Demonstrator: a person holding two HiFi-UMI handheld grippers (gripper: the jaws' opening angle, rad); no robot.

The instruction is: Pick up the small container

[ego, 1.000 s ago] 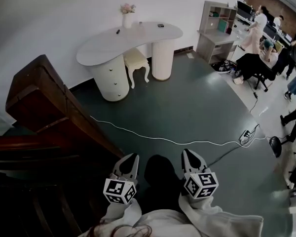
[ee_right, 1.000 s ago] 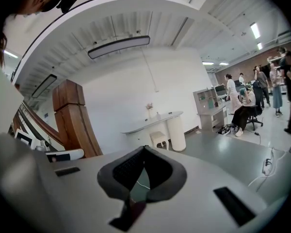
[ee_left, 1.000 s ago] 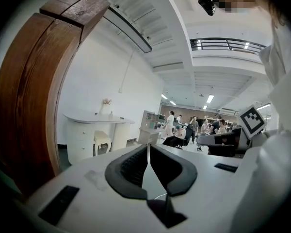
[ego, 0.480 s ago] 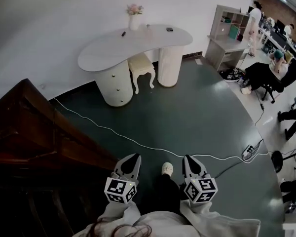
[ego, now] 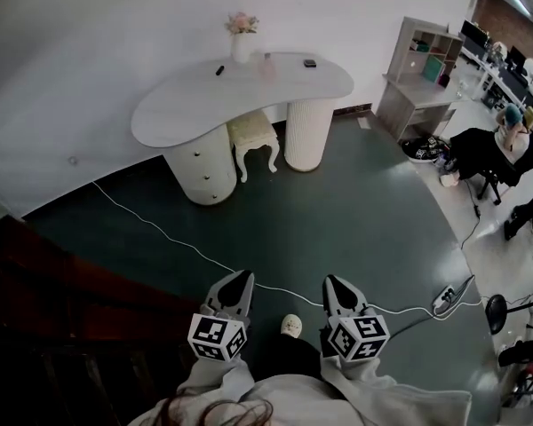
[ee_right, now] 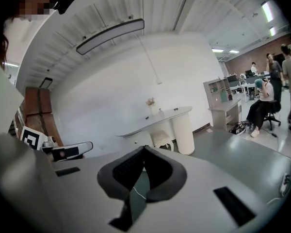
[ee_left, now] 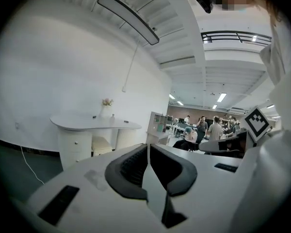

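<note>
The left gripper (ego: 236,284) and the right gripper (ego: 335,287) are held low in the near middle, side by side, over the dark green floor (ego: 338,202). In each gripper view the black jaws are seen pressed together at the tips, with nothing between them. The small pale container (ego: 266,59), too small for detail, is seen far off, well apart from both grippers. It is set on the white curved desk (ego: 186,105) by the far wall, just right of the white vase of pink flowers (ego: 241,43). A white cushioned stool (ego: 253,136) is tucked under the desk. A thin white cable (ego: 160,233) is laid across the floor.
</note>
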